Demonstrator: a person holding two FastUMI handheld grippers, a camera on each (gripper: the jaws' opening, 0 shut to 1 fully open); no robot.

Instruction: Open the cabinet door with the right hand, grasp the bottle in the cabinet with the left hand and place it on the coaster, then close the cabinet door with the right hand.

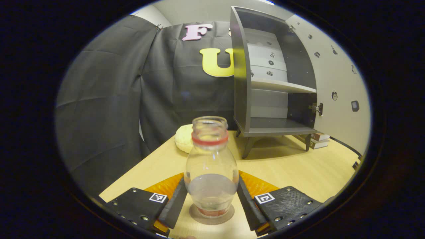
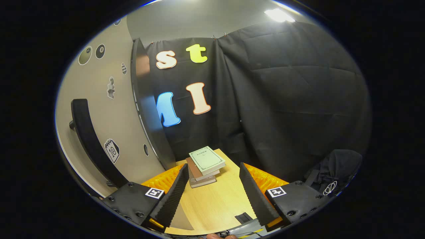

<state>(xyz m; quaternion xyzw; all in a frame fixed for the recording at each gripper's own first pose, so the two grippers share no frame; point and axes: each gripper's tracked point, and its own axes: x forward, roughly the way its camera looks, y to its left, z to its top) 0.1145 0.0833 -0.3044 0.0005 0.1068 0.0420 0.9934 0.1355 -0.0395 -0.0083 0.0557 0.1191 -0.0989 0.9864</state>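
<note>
Hand-held gripper on the left (image 1: 211, 202) has its fingers on either side of the bottle (image 1: 211, 166), close against the glass near its widest part; whether both pads actually press cannot be told. The bottle stands upright on the round coaster (image 1: 212, 215) on the counter (image 1: 298, 169), near the camera, uncapped, with a red ring at its neck and what looks like a little clear liquid in the lower part. So the carry appears done, and letting go is the step in hand.

Farther off and to the right stands the cabinet (image 1: 240, 83), its door (image 1: 338, 83) swung wide open and both shelves bare. A pale round thing (image 1: 183, 137) lies on the counter to the cabinet's left.

The right hand-held gripper (image 2: 212, 196) is spread and holds nothing, with the door's black handle (image 2: 91, 142) at its left and a stack of books (image 2: 206, 164) ahead. Closing the door is still left to do.
</note>
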